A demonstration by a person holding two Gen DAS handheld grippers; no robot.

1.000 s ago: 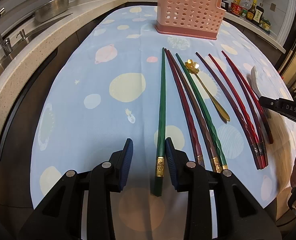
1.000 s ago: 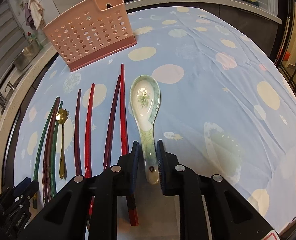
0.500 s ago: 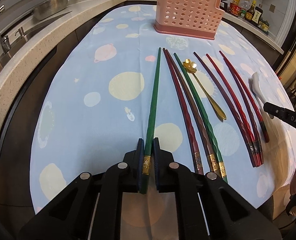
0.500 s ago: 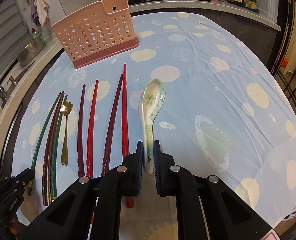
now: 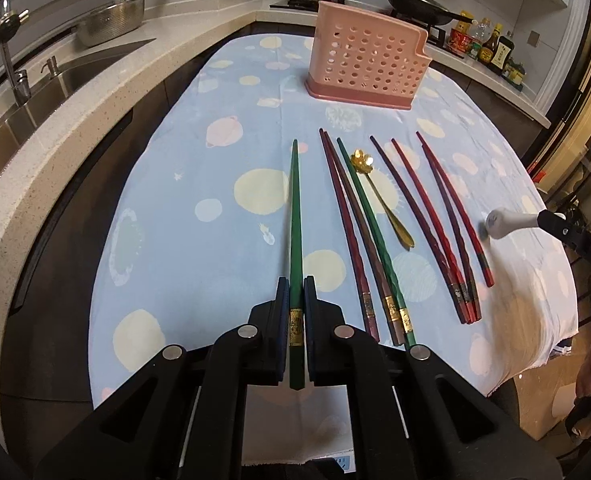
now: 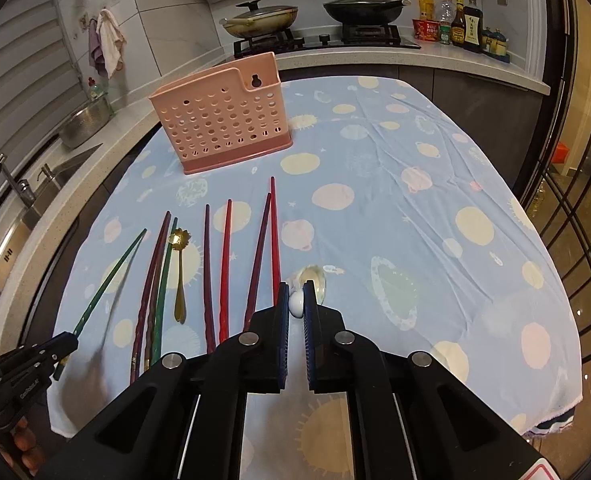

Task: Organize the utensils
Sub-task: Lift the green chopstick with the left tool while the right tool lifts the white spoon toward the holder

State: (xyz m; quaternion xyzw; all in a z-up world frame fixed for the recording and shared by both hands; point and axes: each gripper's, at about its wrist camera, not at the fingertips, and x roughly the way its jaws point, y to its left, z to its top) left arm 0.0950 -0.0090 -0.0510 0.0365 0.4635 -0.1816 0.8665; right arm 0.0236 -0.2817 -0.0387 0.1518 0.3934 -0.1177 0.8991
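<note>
A: Status. Our left gripper (image 5: 294, 300) has its fingers clamped on the green chopstick (image 5: 295, 216), gripped at the gold-banded butt end, low centre of the left view. Tip points up-frame toward the pink holder (image 5: 365, 68).

B: Right gripper (image 6: 295, 300) has fingers pinched on the handle of the ceramic spoon (image 6: 309, 280), centre of the right view. The bowl looks raised off the cloth; we can't be sure from this angle.

A: We judge the end grip is deliberate: it leaves the whole shaft free to drop tip-first into the holder.

B: Same logic for the spoon handle. The rest lie in a row: dark red and green chopsticks (image 5: 361, 236), gold spoon (image 5: 379, 196), red chopsticks (image 5: 439, 220), all parallel and close together.

A: Room: open cloth on the surface (image 5: 183, 200) left of our chopstick and between the row and the holder. Clear lane up-frame.

B: The surface edge runs just below both grippers. The holder sits upper centre, well apart from the row. Risk: the long shaft swinging into its neighbours.
</note>
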